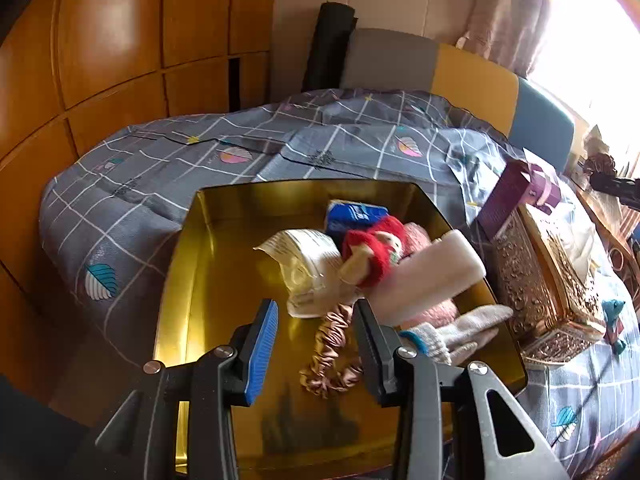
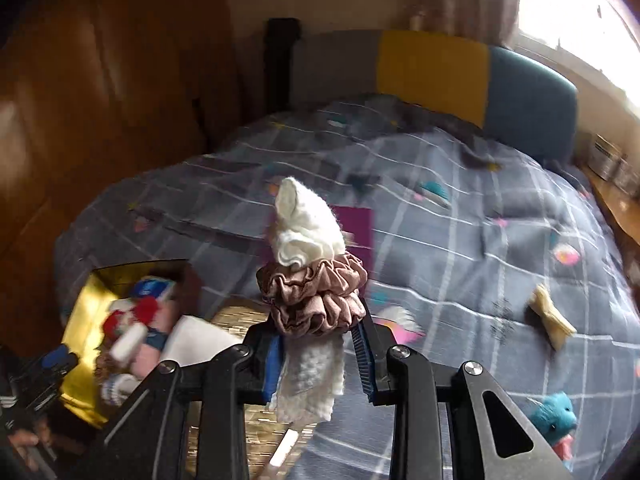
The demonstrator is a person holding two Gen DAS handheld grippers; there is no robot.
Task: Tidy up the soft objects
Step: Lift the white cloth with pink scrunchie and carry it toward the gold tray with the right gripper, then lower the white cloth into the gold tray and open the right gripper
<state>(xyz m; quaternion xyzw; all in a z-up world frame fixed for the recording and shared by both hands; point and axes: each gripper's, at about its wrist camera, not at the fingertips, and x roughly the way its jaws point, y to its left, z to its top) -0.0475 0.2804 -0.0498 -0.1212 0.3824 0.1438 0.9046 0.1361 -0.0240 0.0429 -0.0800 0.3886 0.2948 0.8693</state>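
- Right now your left gripper [image 1: 314, 350] hangs released over the gold box [image 1: 208, 280], a pink scrunchie [image 1: 330, 354] lying on the box floor between its fingers.
- Your right gripper [image 2: 318, 354] is clenched on a white cloth [image 2: 308, 380] bundled with a second pink scrunchie [image 2: 316, 292], held above the bed [image 2: 480, 240].
- Inside the box sit a red-haired doll [image 1: 370, 254], a sock [image 1: 452, 334] and a white foam block [image 1: 432, 274].

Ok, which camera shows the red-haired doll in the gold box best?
The left wrist view: the red-haired doll lies sharp and central among the soft things in the gold box. The right wrist view shows it only small and blurred at the left edge.
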